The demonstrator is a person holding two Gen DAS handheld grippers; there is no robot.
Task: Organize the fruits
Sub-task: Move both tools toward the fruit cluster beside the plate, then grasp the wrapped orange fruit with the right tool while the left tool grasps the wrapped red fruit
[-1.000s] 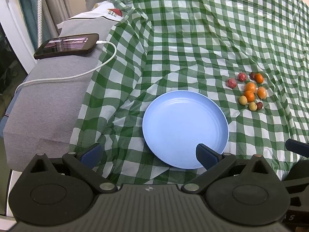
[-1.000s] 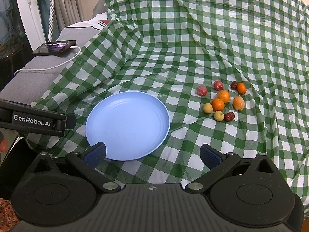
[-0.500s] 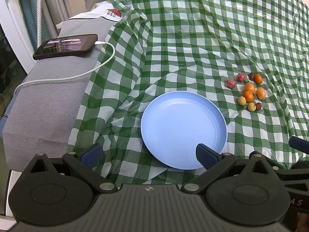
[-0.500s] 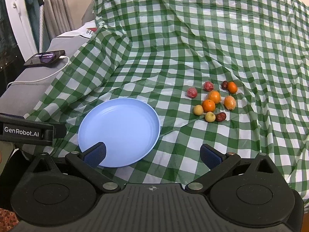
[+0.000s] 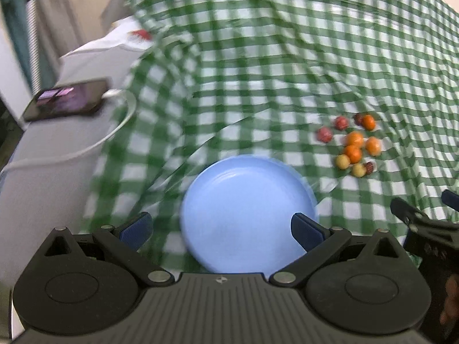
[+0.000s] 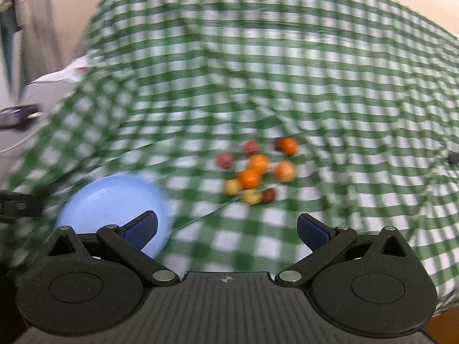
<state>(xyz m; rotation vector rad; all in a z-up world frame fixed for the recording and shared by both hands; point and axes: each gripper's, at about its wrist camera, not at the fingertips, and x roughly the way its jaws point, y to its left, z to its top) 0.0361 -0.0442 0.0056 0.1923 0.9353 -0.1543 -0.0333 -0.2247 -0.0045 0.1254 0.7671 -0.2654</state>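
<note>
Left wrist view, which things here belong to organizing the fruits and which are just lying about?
Part of the job:
- cluster of small fruits
- blue plate, nothing on it
- left claw and right claw, both open

Just lying about:
- phone
- white cable
- green checked cloth

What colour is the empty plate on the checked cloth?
Light blue; the plate shows best in the left wrist view.

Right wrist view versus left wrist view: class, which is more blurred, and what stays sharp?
Right wrist view: heavy motion smear over the fruits and checked cloth, while the gripper's fingers stay crisp. Left wrist view: milder blur, the blue plate only soft-edged.
</note>
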